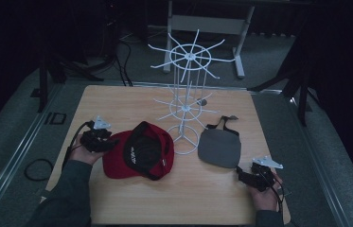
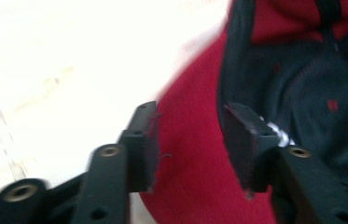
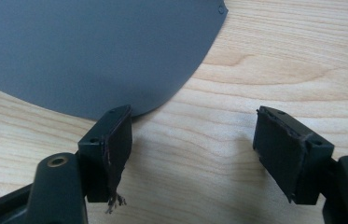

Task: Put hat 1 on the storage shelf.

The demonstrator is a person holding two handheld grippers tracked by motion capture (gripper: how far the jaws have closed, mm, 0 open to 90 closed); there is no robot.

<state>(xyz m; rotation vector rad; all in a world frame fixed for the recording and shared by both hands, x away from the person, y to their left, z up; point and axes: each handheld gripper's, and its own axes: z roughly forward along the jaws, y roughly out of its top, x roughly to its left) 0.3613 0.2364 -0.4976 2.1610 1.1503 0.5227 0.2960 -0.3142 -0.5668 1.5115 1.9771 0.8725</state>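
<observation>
A red cap (image 1: pixel 138 151) lies upside down on the wooden table (image 1: pixel 117 101), its black lining facing up. My left gripper (image 1: pixel 110 142) is at the cap's left edge. In the left gripper view it (image 2: pixel 190 140) is open, and the red brim (image 2: pixel 195 186) fills the gap between the jaws. A grey visor cap (image 1: pixel 219 147) lies flat to the right of the rack. My right gripper (image 1: pixel 242 174) hovers just off its near right corner. In the right gripper view it (image 3: pixel 192 140) stands open over bare wood, its left jaw at the rim of the grey brim (image 3: pixel 92 46).
A white wire display rack (image 1: pixel 186 94) with two tiers of spoke arms stands in the table's middle, its ring base between the two caps. Dark floor, cables and stand legs surround the table. Bare wood (image 3: pixel 255 70) lies along the near edge.
</observation>
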